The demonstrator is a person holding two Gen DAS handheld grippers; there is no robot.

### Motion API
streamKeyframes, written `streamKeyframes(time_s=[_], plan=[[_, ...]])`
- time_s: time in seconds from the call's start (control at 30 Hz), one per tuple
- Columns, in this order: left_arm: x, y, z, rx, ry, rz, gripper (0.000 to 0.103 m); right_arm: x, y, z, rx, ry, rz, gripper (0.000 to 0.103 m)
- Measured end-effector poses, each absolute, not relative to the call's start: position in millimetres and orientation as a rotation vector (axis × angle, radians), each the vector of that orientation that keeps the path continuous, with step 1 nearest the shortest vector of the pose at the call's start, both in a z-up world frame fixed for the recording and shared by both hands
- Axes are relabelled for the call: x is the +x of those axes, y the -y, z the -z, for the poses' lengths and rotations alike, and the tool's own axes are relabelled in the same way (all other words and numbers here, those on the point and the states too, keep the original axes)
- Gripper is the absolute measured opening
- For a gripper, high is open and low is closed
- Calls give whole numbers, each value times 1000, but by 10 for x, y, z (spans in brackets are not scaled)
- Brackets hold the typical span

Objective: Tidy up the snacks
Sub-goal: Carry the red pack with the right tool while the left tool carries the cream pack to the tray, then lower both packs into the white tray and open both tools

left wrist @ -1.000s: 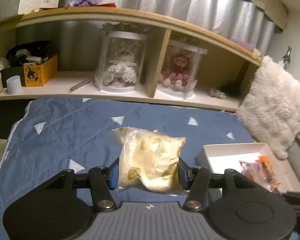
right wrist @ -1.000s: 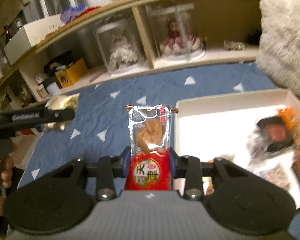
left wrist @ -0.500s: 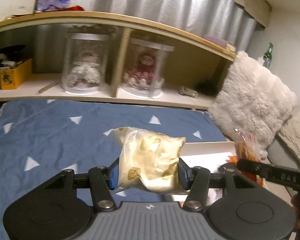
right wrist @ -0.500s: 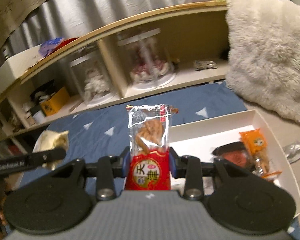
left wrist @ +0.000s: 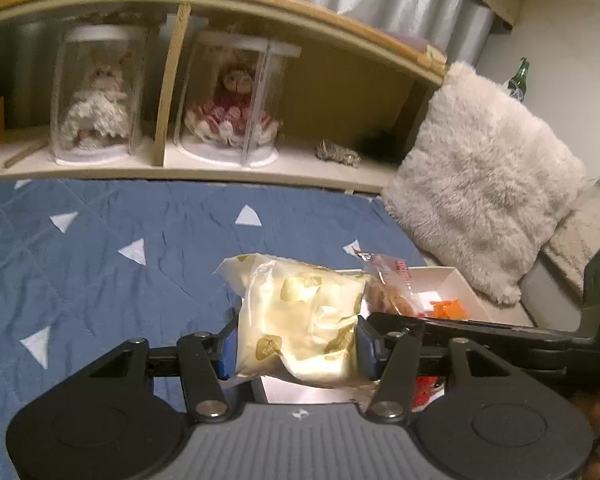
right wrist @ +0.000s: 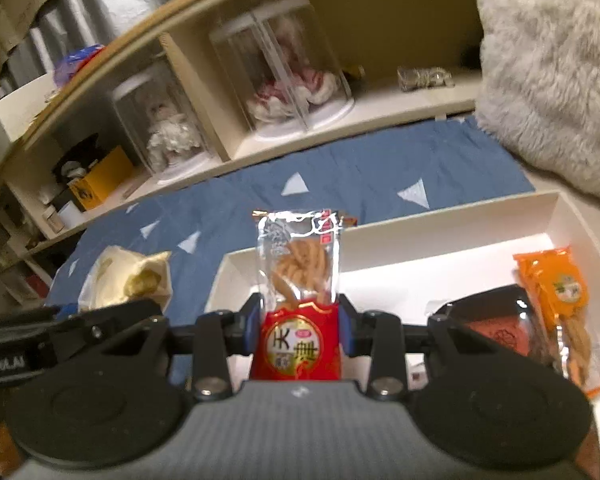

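While your left gripper (left wrist: 296,340) clamps the yellow packet (left wrist: 300,320) and your right gripper (right wrist: 300,332) grips the red twist-snack packet (right wrist: 298,304) above the white box's (right wrist: 380,236) left edge, lower each gently inside.

box (right wrist: 440,220) on quilt (right wrist: 360,168), shelf (right wrist: 380,108) behind, cushion (right wrist: 548,56) right.

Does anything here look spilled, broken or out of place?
Nothing stands out. The left gripper holds a sealed yellow packet, the right gripper a red snack packet, and the packets already in the white box look intact.
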State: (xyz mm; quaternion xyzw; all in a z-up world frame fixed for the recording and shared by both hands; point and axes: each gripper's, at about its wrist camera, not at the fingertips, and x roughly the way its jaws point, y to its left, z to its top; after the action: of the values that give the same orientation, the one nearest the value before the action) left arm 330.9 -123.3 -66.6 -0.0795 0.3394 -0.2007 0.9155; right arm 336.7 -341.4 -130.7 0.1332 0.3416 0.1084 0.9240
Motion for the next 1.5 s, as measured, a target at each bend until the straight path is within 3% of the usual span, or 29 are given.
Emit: streamKeyframes(time_s=[0.53,0.63,0.77,0.97,1.5], plan=[[3748,1621,1130,-177,-799,441,57,3866,3510,1777,265,-801,-128,46],[3790,1649,1145,-183,-795,435,57,3860,3566,1736,294,-788,-120,53],[3830,1642,1143,-188,-802,422,58,3818,3660,1585,314,-761,-92,55],[3824,1665,1137,-139,-827,426,73,3751,3689,1478,304,-762,-84,55],[3635,1563,987,-100,-844,413,73,3406,3679,1357,252,-790,-51,55]])
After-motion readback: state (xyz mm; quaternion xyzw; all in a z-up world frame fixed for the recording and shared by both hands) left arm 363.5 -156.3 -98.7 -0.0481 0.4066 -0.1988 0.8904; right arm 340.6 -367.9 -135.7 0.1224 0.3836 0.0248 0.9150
